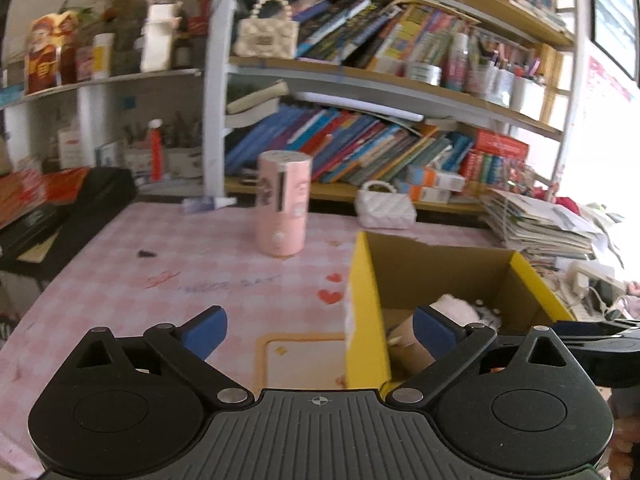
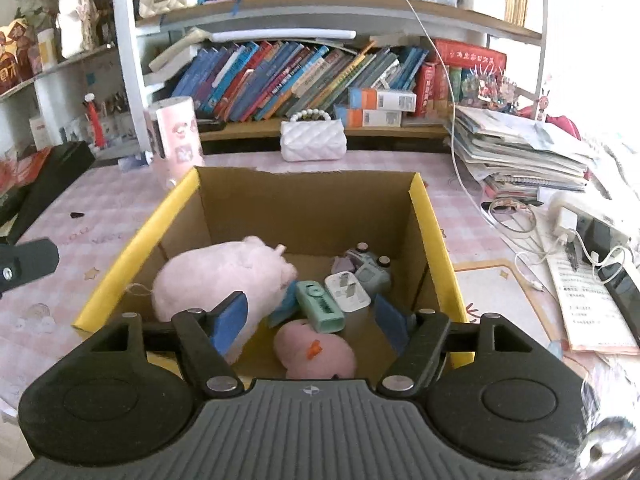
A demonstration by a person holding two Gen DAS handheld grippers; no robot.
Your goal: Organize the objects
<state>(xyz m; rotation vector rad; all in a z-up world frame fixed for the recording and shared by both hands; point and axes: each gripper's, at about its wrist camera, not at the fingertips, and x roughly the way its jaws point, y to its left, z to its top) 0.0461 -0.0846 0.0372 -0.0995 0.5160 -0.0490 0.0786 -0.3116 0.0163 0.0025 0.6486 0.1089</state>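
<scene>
An open cardboard box with yellow edges point(image 2: 420, 200) stands on the pink checked table. Inside lie a large pink plush pig point(image 2: 224, 276), a small pink plush point(image 2: 316, 350), a green gadget point(image 2: 320, 306), a white charger point(image 2: 347, 291) and a grey device point(image 2: 370, 270). My right gripper point(image 2: 310, 320) is open and empty, hovering over the box's near side. My left gripper point(image 1: 320, 330) is open and empty, straddling the box's left wall point(image 1: 362, 300). A pink cylinder point(image 1: 283, 208) stands upright on the table beyond it, also in the right wrist view point(image 2: 176, 138).
A white quilted purse point(image 2: 313, 140) sits at the table's back by the bookshelf point(image 2: 320, 12). A paper stack point(image 2: 520, 148), cables and a charger point(image 2: 560, 224) lie to the right. A black case point(image 1: 60, 216) lies at the left edge.
</scene>
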